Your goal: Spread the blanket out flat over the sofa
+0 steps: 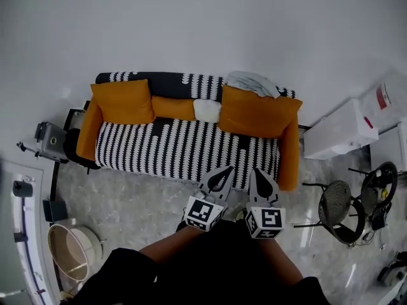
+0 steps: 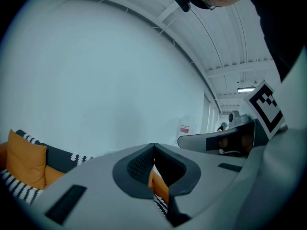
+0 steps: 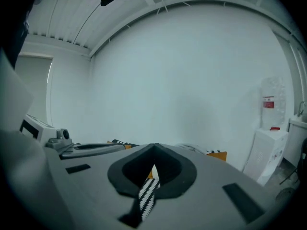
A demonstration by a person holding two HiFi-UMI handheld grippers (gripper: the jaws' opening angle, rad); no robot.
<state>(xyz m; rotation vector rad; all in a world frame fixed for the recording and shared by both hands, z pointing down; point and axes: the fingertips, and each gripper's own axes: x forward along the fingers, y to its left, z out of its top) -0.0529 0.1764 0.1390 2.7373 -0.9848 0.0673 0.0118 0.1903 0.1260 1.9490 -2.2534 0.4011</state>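
Head view: the black-and-white striped blanket (image 1: 184, 148) lies across the orange sofa's (image 1: 289, 157) seat and back. The left gripper (image 1: 224, 174) and right gripper (image 1: 259, 175) hover at its front edge, jaws together, empty.

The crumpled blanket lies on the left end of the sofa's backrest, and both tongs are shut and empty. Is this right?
Not quite. The head view shows the crumpled blanket on the right end of the backrest of the sofa, above an orange cushion. The rest is right: the left tongs and the right tongs are shut and empty.
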